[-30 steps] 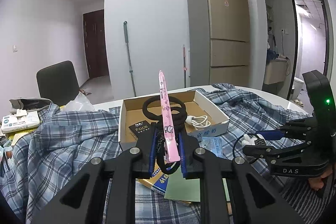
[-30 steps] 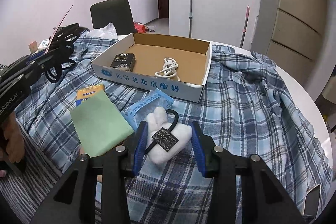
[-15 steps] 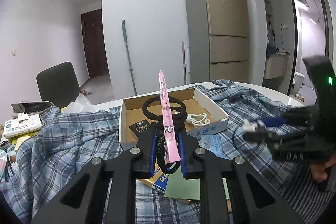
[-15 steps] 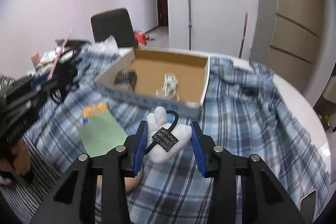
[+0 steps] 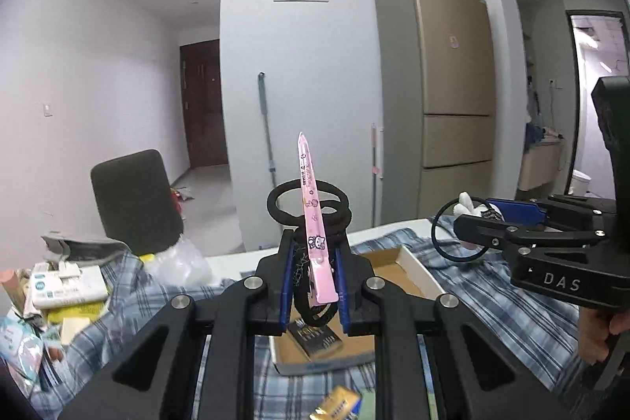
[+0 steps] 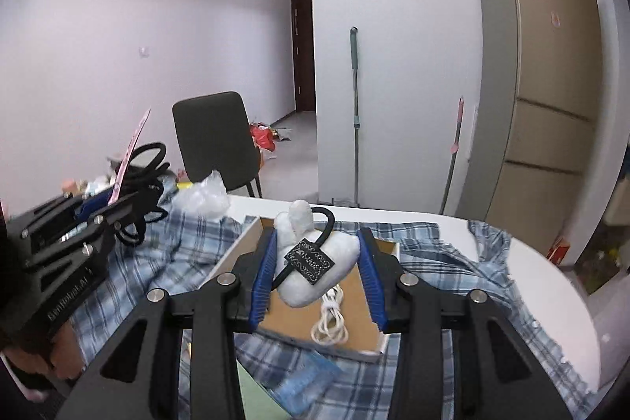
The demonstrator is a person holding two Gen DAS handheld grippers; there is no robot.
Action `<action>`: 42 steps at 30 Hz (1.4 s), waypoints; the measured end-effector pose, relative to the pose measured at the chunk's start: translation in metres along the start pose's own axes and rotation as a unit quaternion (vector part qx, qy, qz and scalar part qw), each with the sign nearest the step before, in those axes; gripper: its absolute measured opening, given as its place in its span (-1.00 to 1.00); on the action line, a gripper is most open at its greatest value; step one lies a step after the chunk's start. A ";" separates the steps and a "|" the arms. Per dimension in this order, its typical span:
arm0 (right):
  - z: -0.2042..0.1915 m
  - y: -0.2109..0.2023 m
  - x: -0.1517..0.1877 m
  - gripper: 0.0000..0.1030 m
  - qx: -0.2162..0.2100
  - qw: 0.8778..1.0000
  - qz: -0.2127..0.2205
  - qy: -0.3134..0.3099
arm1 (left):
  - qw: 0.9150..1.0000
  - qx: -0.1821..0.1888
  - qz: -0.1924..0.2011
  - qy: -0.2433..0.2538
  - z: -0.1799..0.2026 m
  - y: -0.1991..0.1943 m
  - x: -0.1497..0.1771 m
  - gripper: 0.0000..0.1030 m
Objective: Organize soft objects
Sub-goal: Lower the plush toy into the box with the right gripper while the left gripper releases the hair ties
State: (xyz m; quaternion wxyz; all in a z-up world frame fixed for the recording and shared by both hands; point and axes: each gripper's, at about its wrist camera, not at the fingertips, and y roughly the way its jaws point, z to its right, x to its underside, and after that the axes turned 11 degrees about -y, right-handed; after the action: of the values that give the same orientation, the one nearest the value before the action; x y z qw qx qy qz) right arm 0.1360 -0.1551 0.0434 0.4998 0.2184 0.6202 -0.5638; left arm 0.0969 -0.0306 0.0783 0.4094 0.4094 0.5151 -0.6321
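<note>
My left gripper (image 5: 314,282) is shut on a bundle of black hair ties (image 5: 308,207) with a pink Hello Kitty card (image 5: 315,243), held above the near end of the cardboard box (image 5: 417,272). My right gripper (image 6: 317,268) is shut on a white plush hair tie (image 6: 315,276) with a black loop and tag, held above the box (image 6: 356,302). The right gripper shows at the right of the left wrist view (image 5: 500,223); the left gripper shows at the left of the right wrist view (image 6: 98,215).
The box holds a white cable (image 6: 330,321) and a small black packet (image 5: 315,335). A blue plaid shirt (image 6: 445,286) covers the round white table (image 6: 559,306). Packets and clutter (image 5: 63,290) lie at the left. A dark chair (image 6: 216,140) stands behind.
Both grippers have risen and moved forward over the box with their loads. The cameras now look more towards the room than the table.
</note>
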 end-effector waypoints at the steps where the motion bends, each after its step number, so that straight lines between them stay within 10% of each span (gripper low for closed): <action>1: 0.003 0.003 -0.004 -0.23 0.004 1.000 0.002 0.006 | 1.000 0.000 -0.004 0.000 0.000 0.005 -0.004 -0.65; 10: 0.011 0.033 -0.010 -0.23 0.016 0.999 0.031 0.021 | 0.999 -0.006 -0.032 -0.029 -0.006 0.061 -0.020 -0.65; 30: 0.022 0.150 0.073 -0.15 -0.031 0.989 -0.137 0.043 | 0.977 0.001 -0.211 -0.013 -0.029 0.167 0.059 -0.62; 34: 0.019 0.152 0.076 0.34 -0.016 0.990 -0.134 0.037 | 0.972 -0.007 -0.232 -0.026 -0.032 0.176 0.067 0.71; 42: 0.022 0.148 0.073 0.35 -0.003 0.991 -0.130 0.034 | 0.983 -0.018 -0.176 -0.049 -0.043 0.160 0.052 0.72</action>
State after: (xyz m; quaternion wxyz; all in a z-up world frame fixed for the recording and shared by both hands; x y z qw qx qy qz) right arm 0.2382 -0.1570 -0.0875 0.4012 0.1536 0.6616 -0.6146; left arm 0.2343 -0.0146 -0.0275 0.3239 0.2736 0.5697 -0.7041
